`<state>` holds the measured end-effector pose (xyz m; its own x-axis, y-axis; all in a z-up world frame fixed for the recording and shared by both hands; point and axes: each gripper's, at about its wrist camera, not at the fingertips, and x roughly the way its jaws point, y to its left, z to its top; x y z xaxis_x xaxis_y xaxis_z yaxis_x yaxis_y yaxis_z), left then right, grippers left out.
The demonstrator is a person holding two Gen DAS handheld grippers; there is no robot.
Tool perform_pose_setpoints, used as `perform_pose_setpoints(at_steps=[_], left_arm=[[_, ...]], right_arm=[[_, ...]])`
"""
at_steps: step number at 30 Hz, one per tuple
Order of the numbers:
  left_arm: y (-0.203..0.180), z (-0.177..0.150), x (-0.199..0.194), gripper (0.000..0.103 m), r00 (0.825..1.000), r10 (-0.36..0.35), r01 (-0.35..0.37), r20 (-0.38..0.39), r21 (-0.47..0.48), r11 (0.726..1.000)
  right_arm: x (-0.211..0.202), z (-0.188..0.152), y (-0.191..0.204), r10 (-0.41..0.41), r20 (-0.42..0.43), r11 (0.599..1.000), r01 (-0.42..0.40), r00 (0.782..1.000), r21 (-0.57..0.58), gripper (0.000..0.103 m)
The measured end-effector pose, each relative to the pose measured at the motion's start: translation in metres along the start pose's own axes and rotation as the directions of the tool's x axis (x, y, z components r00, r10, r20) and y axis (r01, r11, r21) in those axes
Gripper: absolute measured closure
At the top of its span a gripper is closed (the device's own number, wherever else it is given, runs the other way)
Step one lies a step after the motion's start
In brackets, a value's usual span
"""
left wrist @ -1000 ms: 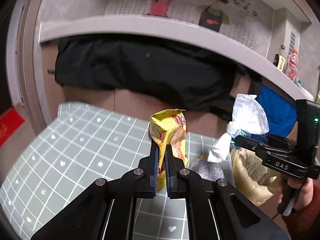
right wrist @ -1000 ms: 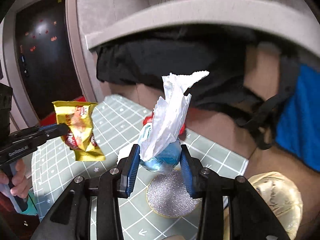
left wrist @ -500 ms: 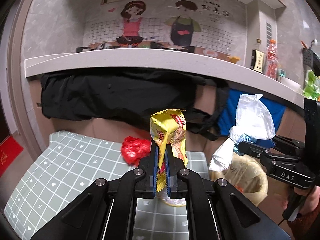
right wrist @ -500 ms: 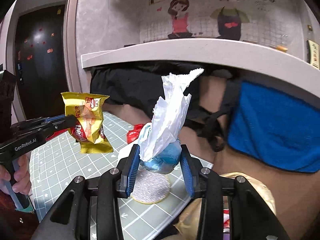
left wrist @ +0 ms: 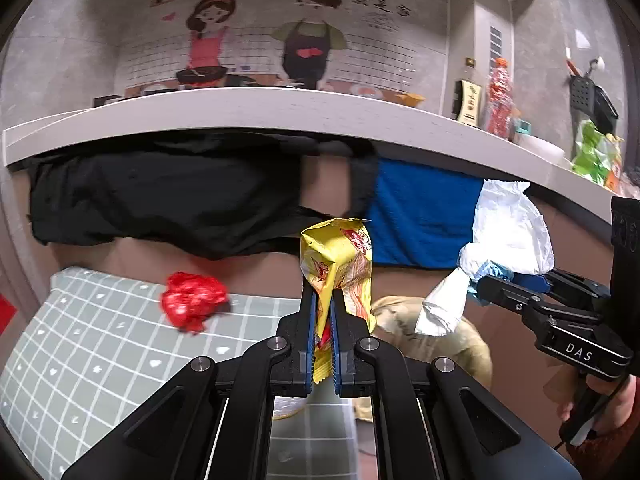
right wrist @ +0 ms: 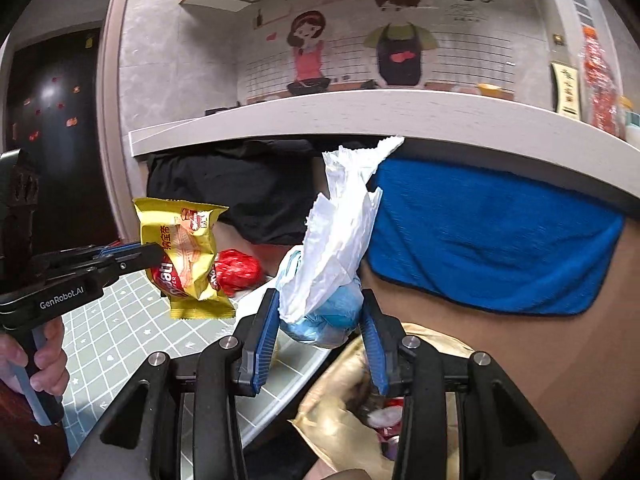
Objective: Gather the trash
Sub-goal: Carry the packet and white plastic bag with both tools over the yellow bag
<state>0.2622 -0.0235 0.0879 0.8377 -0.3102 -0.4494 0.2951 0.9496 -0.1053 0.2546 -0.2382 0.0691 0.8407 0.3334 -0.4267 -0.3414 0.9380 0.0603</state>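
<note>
Trash in the left gripper: crinkled yellow foil snack wrapper [left wrist: 338, 264], pinched upright between the blue pads, its top sticking up toward 12 o'clock in the left wrist view; the same wrapper [right wrist: 185, 258] hangs at 9 o'clock in the right wrist view.
Left gripper [left wrist: 323, 340]: jaws drawn narrow, clamped on the wrapper, above the near edge of the mat.
Trash in the right gripper: crumpled white tissue with a blue plastic wad [right wrist: 332, 264], the white paper rising toward 12 o'clock, the blue wad between the pads.
Right gripper [right wrist: 318, 336]: jaws about half spread, gripping the tissue bundle; seen at 3 o'clock in the left wrist view [left wrist: 486, 286].
Trash left on the mat: crumpled red foil ball [left wrist: 192, 300], at 9 o'clock from the wrapper, resting on the far part of the mat.
Mat: grey-green gridded cutting mat [left wrist: 80, 352].
Bag: open beige-gold trash bag [right wrist: 340, 412], just beyond the mat's right edge, below the right gripper; scraps visible inside.
Background: blue towel [right wrist: 492, 240] and black cloth [left wrist: 160, 200] hanging under the grey counter ledge [left wrist: 240, 110].
</note>
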Motion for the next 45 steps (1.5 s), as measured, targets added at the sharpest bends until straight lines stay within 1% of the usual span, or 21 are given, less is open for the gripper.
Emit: perform_pose_setpoints(at_steps=[8, 13, 19, 26, 36, 40, 43, 44, 45], left_arm=[[-0.038, -0.003, 0.028, 0.097, 0.996, -0.078, 0.079, -0.031, 0.013, 0.997], [-0.056, -0.007, 0.045, 0.097, 0.992, -0.108, 0.110, -0.062, 0.024, 0.994], [-0.069, -0.011, 0.059, 0.097, 0.990, -0.114, 0.117, -0.078, 0.034, 0.993], [-0.075, -0.013, 0.076, 0.097, 0.988, -0.120, 0.123, -0.095, 0.025, 0.992], [-0.085, -0.019, 0.108, 0.097, 0.978, -0.145, 0.148, -0.147, 0.008, 0.989], [-0.088, -0.023, 0.123, 0.096, 0.970, -0.169, 0.171, -0.176, -0.008, 0.985], [-0.087, -0.026, 0.135, 0.096, 0.956, -0.218, 0.216, -0.195, -0.035, 0.976], [-0.086, -0.027, 0.140, 0.092, 0.950, -0.245, 0.240, -0.196, -0.048, 0.969], [-0.085, -0.027, 0.143, 0.088, 0.945, -0.256, 0.250, -0.201, -0.056, 0.967]], right_arm=[[-0.018, -0.014, -0.037, -0.049, 0.002, 0.997, 0.049, 0.999, 0.054, 0.066], [-0.024, -0.023, -0.056, -0.079, -0.005, 0.994, 0.079, 0.997, 0.081, 0.066], [-0.020, -0.031, -0.072, -0.088, -0.024, 0.991, 0.090, 0.996, 0.103, 0.066], [-0.012, -0.040, -0.085, -0.090, -0.043, 0.987, 0.094, 0.995, 0.128, 0.066], [0.002, -0.050, -0.104, -0.098, -0.079, 0.980, 0.110, 0.992, 0.165, 0.066], [0.007, -0.055, -0.113, -0.092, -0.095, 0.975, 0.109, 0.991, 0.194, 0.066], [0.013, -0.057, -0.118, -0.084, -0.107, 0.970, 0.106, 0.991, 0.218, 0.065], [0.017, -0.059, -0.122, -0.075, -0.111, 0.967, 0.099, 0.991, 0.233, 0.063], [0.020, -0.061, -0.124, -0.066, -0.118, 0.966, 0.094, 0.991, 0.242, 0.063]])
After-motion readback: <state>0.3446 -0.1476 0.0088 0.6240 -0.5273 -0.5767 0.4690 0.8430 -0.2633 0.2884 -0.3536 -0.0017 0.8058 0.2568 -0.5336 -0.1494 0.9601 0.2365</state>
